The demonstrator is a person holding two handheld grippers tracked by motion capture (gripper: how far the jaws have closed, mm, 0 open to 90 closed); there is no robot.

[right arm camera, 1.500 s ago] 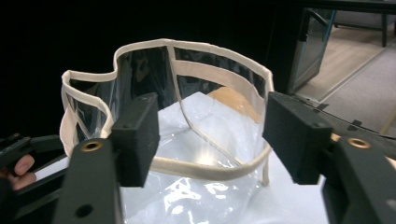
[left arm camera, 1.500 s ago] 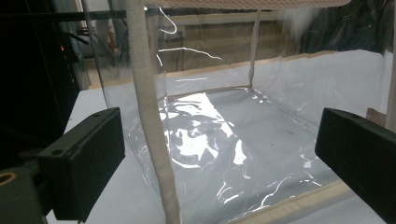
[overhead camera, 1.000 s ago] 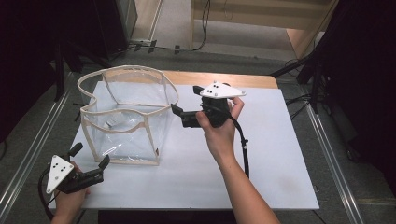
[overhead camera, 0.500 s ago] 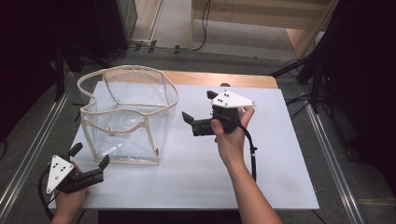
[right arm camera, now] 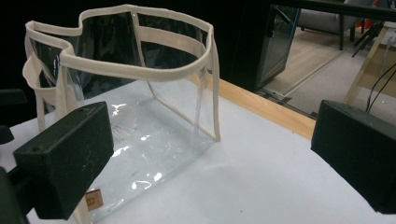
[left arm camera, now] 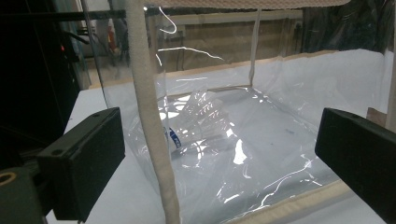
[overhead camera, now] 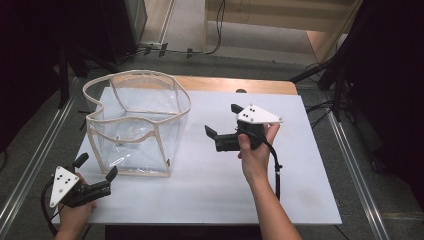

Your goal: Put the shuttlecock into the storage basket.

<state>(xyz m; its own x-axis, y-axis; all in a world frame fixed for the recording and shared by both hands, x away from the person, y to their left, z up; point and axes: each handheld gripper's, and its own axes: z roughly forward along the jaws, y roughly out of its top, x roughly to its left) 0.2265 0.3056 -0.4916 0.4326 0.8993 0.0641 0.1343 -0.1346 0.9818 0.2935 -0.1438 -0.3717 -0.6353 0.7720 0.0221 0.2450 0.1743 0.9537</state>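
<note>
Already bagged: shuttlecock sat inside the clear tote

Inside the clear tote bag point(overhead camera: 135, 125), the shuttlecock point(left arm camera: 198, 123) lay on its side on the floor panel, toward the bag's near-left corner. The bag stood upright and open-mouthed on the left half of the white table point(overhead camera: 300, 200), its beige trim holding the shape. Your right gripper point(overhead camera: 220, 135) hung well apart to the bag's right, jaws spread wide and empty, likely clear of the opening on purpose. Your left gripper point(overhead camera: 97, 167) rested at the table's near-left corner just beside the bag, jaws also wide, gripping nothing.
</note>
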